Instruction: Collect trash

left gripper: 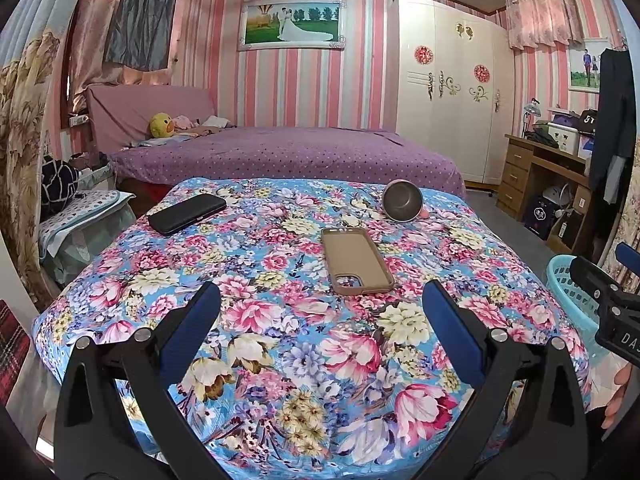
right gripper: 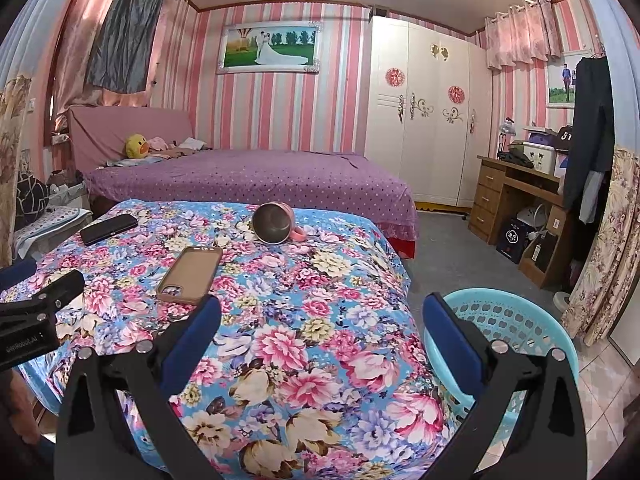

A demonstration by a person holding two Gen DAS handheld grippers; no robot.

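— Trash items lie on the floral cloth [left gripper: 304,360]; where exactly?

— Nearest the cameras, the left gripper [left gripper: 320,312] hovers over the near part of the cloth, its blue-padded fingers [left gripper: 188,332] spread wide and holding nothing. The right gripper [right gripper: 320,320] hangs at the cloth's right edge, fingers equally released and empty, its right finger in front of the turquoise plastic basket [right gripper: 516,320] that stands on the floor just beside the covered surface.

— And the things themselves?

— Just beyond the left gripper's fingers lies a tan phone case [left gripper: 356,260], inner side up, camera cutout toward the viewer. Well to its left, further back, rests a black phone [left gripper: 186,213], flat on the cloth. Toward the far edge, a pink mug [right gripper: 276,224] lies tipped on its side, its metal-lined mouth facing the cameras, handle to the right.

— Anyone in shot?

— Only parts: a hand [left gripper: 620,396] at the right rim of the left wrist view, below the other gripper's black body.

— What stands behind?

— A bed with a purple dotted spread [left gripper: 288,156], a yellow duck plush [left gripper: 161,125] at its head. Farther off, a white wardrobe [right gripper: 424,120] and a wooden desk [right gripper: 516,200] line the right side, with a framed wedding picture [left gripper: 292,24] on the pink-striped wall.
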